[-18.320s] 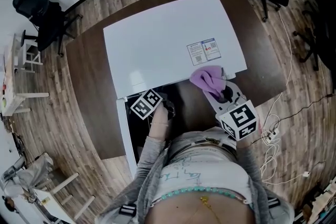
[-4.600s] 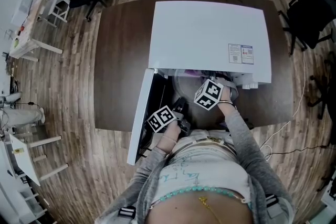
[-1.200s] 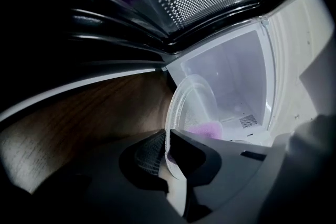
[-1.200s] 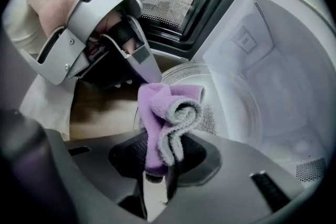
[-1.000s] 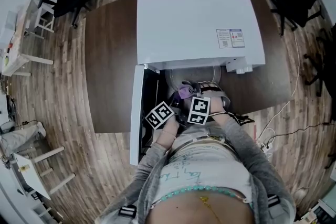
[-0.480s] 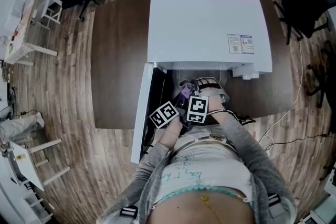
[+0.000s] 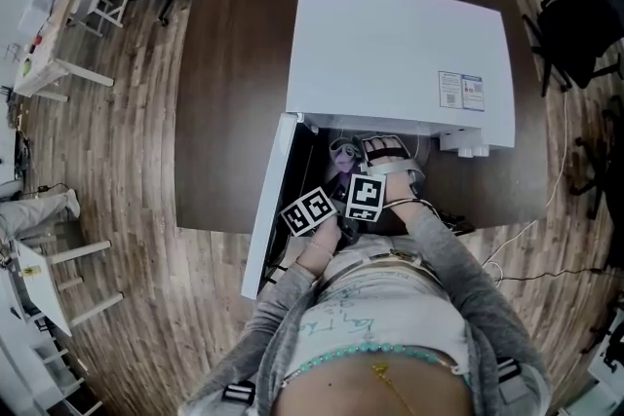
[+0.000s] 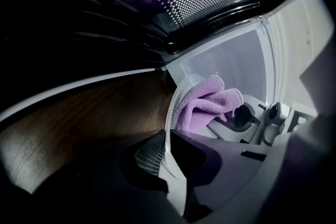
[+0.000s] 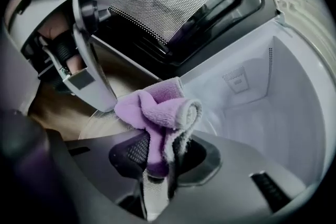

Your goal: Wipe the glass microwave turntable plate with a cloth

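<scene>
"Purple fleece, bunched into a fat fold: the right gripper (image 9: 157, 162) is pinching the cloth (image 9: 157, 107) tight between its jaws, and the soft bulge is sticking out past the tips."

"And the glass turntable plate (image 8: 169, 113)?"

"The left gripper (image 8: 167, 160) is clamping it by the rim, with its jaws standing narrow on the glass. It is holding the plate on edge above the worktop (image 7: 229, 102), just outside the mouth of the microwave (image 7: 400, 54) and beside the open door (image 9: 168, 2) (that gripper's camera is seeing the plate almost edge-on)."

"Is the cloth touching it?"

"It is looking that way. The fold is lying against the face on the cavity side, up near the far rim."

"So what is making this wipe go well?"

"Probably the bulge doing the rubbing, not the hard jaw tips. The right gripper is best leaning the fold flat on the glass and sweeping in arcs from rim to centre. Smooth glass gripped at one edge is likely wanting to pivot, so the pressure is best staying light, with the left bracing against each push. The other face is probably needing a turn of the plate afterwards."
</scene>
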Action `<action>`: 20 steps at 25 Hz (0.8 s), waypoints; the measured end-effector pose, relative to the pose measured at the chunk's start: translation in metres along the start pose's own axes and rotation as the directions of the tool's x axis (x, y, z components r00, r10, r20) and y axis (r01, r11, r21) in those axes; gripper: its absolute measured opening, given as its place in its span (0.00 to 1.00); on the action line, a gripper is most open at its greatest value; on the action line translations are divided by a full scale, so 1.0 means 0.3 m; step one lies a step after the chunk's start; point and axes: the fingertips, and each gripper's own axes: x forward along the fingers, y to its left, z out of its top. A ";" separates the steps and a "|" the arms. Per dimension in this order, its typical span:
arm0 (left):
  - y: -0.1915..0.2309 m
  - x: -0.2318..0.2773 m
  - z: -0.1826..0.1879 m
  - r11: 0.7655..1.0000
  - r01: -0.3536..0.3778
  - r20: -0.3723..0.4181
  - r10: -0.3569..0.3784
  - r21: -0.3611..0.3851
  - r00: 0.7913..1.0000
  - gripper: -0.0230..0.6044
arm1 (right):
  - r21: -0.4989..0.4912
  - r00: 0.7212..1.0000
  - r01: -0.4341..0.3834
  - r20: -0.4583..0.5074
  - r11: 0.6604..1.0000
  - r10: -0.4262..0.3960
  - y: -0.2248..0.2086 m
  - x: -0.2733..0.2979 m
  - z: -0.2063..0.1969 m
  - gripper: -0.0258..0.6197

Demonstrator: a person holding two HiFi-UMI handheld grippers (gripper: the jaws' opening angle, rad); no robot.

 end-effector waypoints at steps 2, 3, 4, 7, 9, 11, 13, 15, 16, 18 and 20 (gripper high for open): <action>0.000 -0.001 0.002 1.000 0.001 0.001 -0.001 0.001 1.000 0.08 | 0.013 1.000 0.005 0.008 1.000 -0.005 -0.018 0.007 0.008 0.22; 0.000 -0.001 0.002 1.000 0.000 0.001 0.000 0.000 1.000 0.08 | 0.020 1.000 0.008 0.010 1.000 -0.008 -0.028 0.011 0.011 0.22; 0.000 -0.001 0.002 1.000 0.000 0.001 0.000 0.000 1.000 0.08 | 0.024 1.000 0.011 0.012 1.000 -0.012 -0.037 0.014 0.013 0.22; -0.001 -0.001 0.002 1.000 0.000 0.001 0.000 0.000 1.000 0.08 | 0.036 1.000 0.026 0.017 0.999 -0.026 -0.064 0.022 0.015 0.22; -0.002 -0.001 0.004 1.000 0.000 0.002 0.000 0.001 1.000 0.08 | 0.044 0.999 0.039 0.018 0.998 -0.040 -0.084 0.026 0.014 0.22; -0.001 -0.001 0.004 1.000 0.001 0.001 -0.001 0.001 1.000 0.08 | 0.046 0.998 0.059 0.015 0.997 -0.060 -0.105 0.031 0.009 0.22; 0.000 0.000 0.003 1.000 0.001 0.001 -0.001 0.000 1.000 0.08 | 0.047 0.996 0.083 0.008 0.995 -0.083 -0.125 0.035 -0.002 0.22; 0.001 0.000 0.001 1.000 0.000 0.001 0.000 -0.001 1.000 0.08 | 0.046 0.994 0.109 -0.003 0.993 -0.109 -0.143 0.038 -0.020 0.22; 0.001 0.000 -0.001 1.000 0.000 0.001 0.000 -0.001 1.000 0.08 | 0.046 0.992 0.123 -0.011 0.991 -0.123 -0.152 0.038 -0.031 0.22; 0.000 -0.001 -0.001 1.000 -0.001 0.000 0.001 -0.001 1.000 0.08 | 0.045 0.988 0.152 -0.026 0.987 -0.151 -0.170 0.036 -0.051 0.22; -0.001 -0.003 0.000 1.000 0.000 0.001 0.000 0.000 1.000 0.08 | 0.046 0.984 0.174 -0.038 0.984 -0.172 -0.186 0.035 -0.068 0.22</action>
